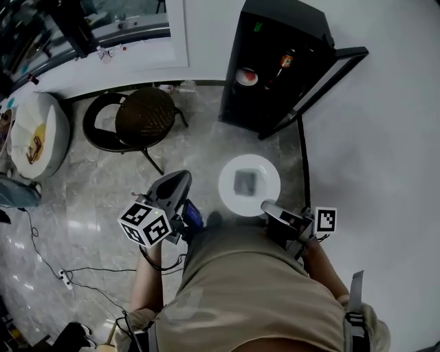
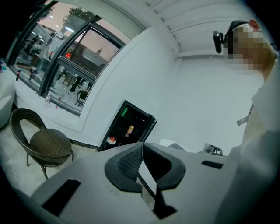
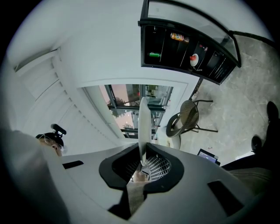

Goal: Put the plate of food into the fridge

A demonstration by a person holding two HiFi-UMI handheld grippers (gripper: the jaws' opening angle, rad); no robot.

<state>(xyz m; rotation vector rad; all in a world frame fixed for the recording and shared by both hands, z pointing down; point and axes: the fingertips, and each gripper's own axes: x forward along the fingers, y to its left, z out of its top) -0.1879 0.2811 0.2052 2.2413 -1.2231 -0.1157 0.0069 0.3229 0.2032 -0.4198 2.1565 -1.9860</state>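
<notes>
Marble floor had one black fridge, door open, and one wicker chair. One white plate with food was clamped by its rim in right gripper, held level, short of the fridge. Left gripper alongside, jaws pinched together, empty.

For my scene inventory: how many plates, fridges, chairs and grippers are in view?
plate: 1
fridge: 1
chair: 1
grippers, left gripper and right gripper: 2
total: 5
</notes>
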